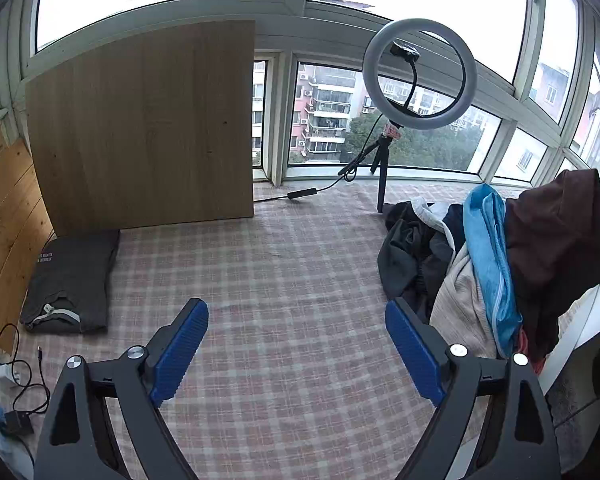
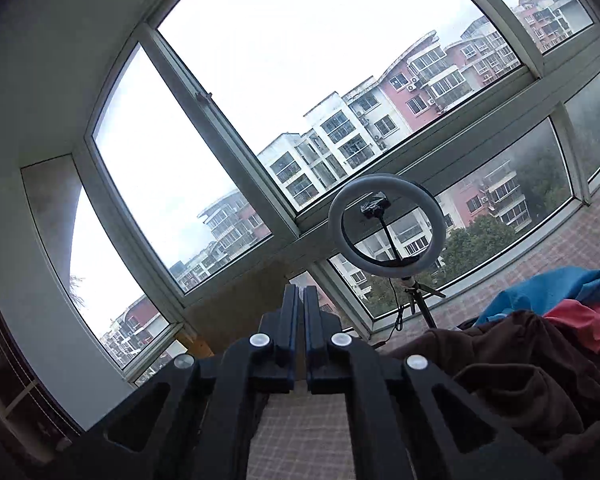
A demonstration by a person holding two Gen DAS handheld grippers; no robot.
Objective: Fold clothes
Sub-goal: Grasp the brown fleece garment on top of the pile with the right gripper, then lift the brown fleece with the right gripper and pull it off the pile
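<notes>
A heap of unfolded clothes [image 1: 496, 256] lies at the right of the checked cloth [image 1: 284, 264]: a dark brown garment [image 1: 560, 232] on top, a blue one [image 1: 488, 248], a beige one [image 1: 464, 300] and dark ones. A folded dark grey garment [image 1: 70, 280] rests at the left by the wooden board. My left gripper [image 1: 296, 336] hovers open over the bare cloth, holding nothing. My right gripper [image 2: 301, 300] is shut with nothing between its fingers, tilted up toward the windows. The brown garment [image 2: 520, 372] lies just to its right, with blue [image 2: 552, 288] and pink [image 2: 588, 324] cloth behind.
A wooden board [image 1: 144, 128] stands upright at the back left. A ring light on a tripod [image 1: 418, 76] stands at the back with its cable [image 1: 300, 194] across the cloth. Chargers and cables [image 1: 16, 384] lie at the near left. Windows close off the far side.
</notes>
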